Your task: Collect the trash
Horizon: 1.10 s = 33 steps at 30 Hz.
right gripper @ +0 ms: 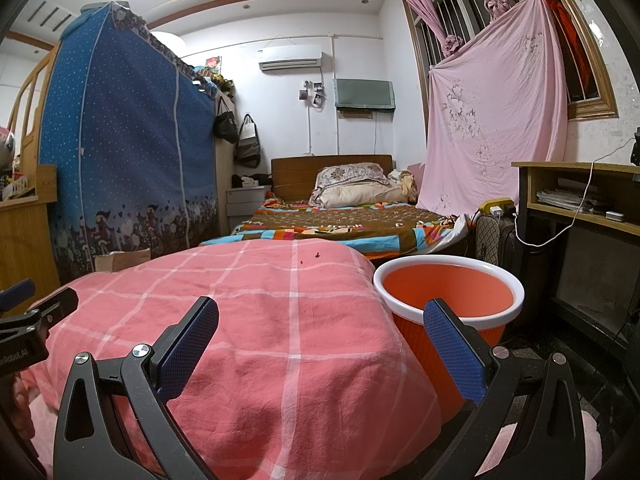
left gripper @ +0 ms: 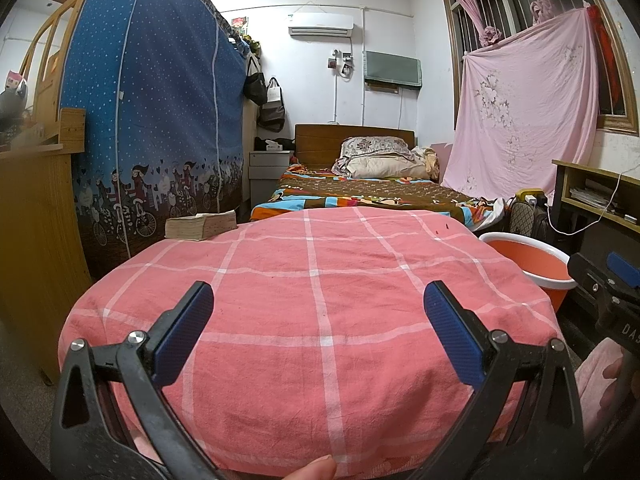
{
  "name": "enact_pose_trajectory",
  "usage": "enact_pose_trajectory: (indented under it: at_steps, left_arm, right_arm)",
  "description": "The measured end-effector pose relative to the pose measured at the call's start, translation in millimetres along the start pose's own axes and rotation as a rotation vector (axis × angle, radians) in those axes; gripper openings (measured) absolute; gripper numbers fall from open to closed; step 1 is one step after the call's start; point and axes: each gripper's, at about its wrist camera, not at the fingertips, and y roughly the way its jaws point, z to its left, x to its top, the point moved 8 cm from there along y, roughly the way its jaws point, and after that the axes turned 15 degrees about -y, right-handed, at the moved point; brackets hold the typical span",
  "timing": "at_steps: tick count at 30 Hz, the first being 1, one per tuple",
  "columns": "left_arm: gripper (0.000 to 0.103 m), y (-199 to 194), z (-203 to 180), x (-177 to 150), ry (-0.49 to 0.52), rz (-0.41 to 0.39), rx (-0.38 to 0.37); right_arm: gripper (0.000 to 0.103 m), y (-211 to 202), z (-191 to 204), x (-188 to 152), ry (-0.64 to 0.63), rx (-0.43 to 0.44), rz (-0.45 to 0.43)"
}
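Note:
A round table under a pink checked cloth (left gripper: 312, 304) (right gripper: 248, 320) fills the foreground of both views. Tiny dark specks (right gripper: 316, 255) (left gripper: 442, 229) lie near its far edge. An orange bin with a white rim (right gripper: 448, 292) (left gripper: 528, 256) stands on the floor at the table's right side and looks empty. My left gripper (left gripper: 318, 336) hovers open over the near part of the cloth, holding nothing. My right gripper (right gripper: 320, 348) is open too, above the table's right edge, its right finger in front of the bin. Each gripper shows at the edge of the other's view.
A thick worn book (left gripper: 202, 226) lies at the table's far left. Behind it stand a blue fabric wardrobe (left gripper: 152, 120), a bed (left gripper: 360, 192) with pillows, and a desk (right gripper: 580, 200) with a white cable on the right. A wooden cabinet (left gripper: 32, 220) is at left.

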Motion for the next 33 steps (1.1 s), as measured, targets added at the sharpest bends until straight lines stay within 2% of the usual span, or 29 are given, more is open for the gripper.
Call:
enact_pose_trajectory:
  at_steps: [33]
  left_arm:
    - [0.092,1.1,9.3,-0.7,-0.002,0.008,0.013]
  right_arm:
    - [0.103,-0.5,0.5,1.7,-0.001,0.001,0.003]
